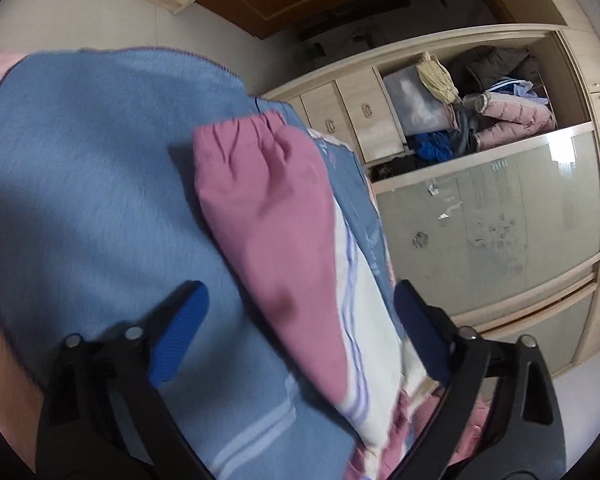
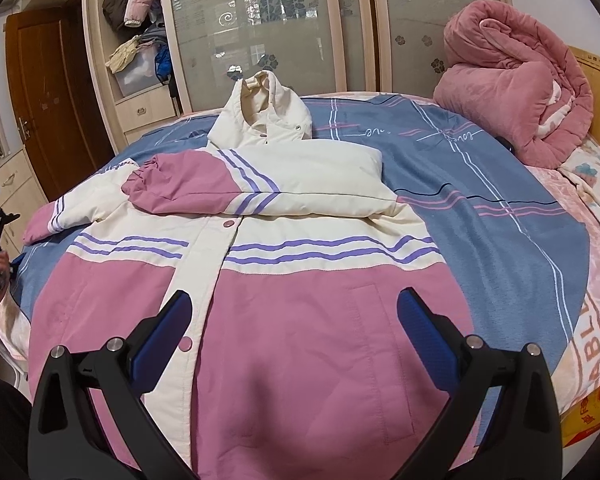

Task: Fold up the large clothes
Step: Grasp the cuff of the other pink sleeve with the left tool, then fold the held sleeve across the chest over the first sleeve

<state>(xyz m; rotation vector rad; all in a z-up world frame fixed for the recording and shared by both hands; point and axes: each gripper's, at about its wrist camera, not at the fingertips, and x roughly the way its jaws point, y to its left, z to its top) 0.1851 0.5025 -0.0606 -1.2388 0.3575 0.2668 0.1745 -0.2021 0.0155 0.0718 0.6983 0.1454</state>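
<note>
The pink-and-cream jacket lies face up on the bed, front snapped shut, its hood pointing toward the wardrobe. Taking the jacket as the landmark: one sleeve is already folded across its chest, cuff toward the door-side edge, which reads as the first step of squaring the body into a rectangle. The other sleeve still stretches off the jacket's door-side shoulder, flat on the blue bedcover.

The left gripper sits over that outstretched sleeve, looking along it toward the gathered cuff. Its jaws are spread wide with the sleeve fabric lying between them, and the pads do not press on it, so nothing is pinched; the placement suggests it is lining up to take this sleeve and carry it across like the first one.

The right gripper hovers above the jacket's lower front, near the hem, jaws spread and empty, probably waiting to steady the body or lift the hem afterwards. A rolled pink quilt sits well apart from the jacket, beside the headboard.
</note>
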